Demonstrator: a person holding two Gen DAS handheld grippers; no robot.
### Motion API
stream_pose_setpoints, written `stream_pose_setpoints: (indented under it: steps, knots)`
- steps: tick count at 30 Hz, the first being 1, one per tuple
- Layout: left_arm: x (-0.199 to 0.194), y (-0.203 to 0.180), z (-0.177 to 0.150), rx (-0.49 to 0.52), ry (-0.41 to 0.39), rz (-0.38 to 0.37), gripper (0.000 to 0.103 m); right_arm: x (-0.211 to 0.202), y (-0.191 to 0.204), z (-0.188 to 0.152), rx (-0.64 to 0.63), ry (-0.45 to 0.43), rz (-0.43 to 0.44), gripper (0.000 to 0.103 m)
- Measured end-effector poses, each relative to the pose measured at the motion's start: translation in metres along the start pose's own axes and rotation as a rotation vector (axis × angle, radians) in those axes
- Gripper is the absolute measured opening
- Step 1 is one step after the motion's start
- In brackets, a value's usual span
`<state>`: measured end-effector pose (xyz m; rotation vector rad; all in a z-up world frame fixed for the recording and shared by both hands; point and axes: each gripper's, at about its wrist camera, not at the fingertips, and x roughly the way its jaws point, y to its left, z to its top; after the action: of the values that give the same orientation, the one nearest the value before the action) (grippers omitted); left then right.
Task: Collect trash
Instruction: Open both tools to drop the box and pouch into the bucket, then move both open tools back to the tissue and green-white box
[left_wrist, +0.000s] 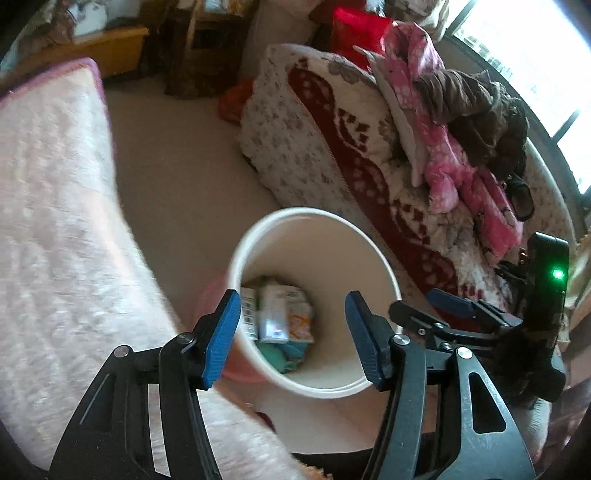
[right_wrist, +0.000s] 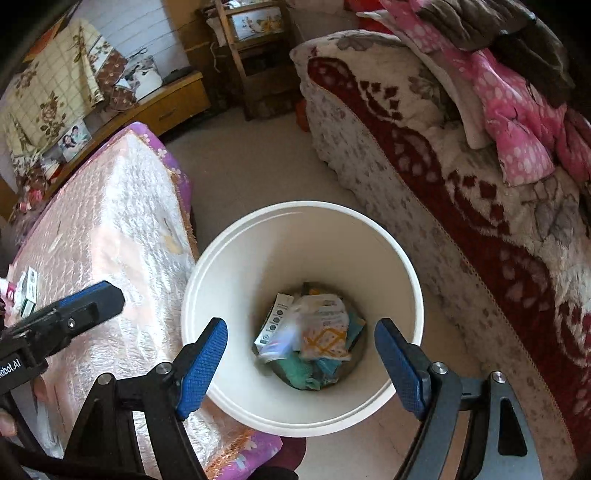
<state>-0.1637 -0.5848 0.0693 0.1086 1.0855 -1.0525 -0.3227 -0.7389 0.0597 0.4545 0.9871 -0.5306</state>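
Gripper hardware, both wrist views.
Left gripper (left_wrist: 291, 338): black linkage arms with triangular cut-outs, silver round pivot screws, fingers faced with blue textured pads (left_wrist: 221, 338). Right gripper (right_wrist: 301, 365): same build, black links, silver screws, blue knurled pads (right_wrist: 201, 369). Seen from the left wrist, the right unit's black housing carries a lit green LED. Seen from the right wrist, the left unit's body shows white lettering ending "obot.AI".
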Motion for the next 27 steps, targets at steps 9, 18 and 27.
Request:
stream_pose_setpoints:
  steps: [9,18,27]
  knots:
    - [-0.046,0.042,-0.014,-0.037,-0.081,0.151,0.057,-0.013,0.046,-0.002,-0.097,-0.041,0.009,0.08]
    - [-0.087,0.078,-0.036,-0.063,-0.128,0.267,0.057,-0.021,0.095,-0.009,-0.164,-0.062,0.054,0.08]
    - [-0.134,0.122,-0.059,-0.111,-0.176,0.372,0.057,-0.022,0.165,-0.023,-0.264,-0.072,0.118,0.08]
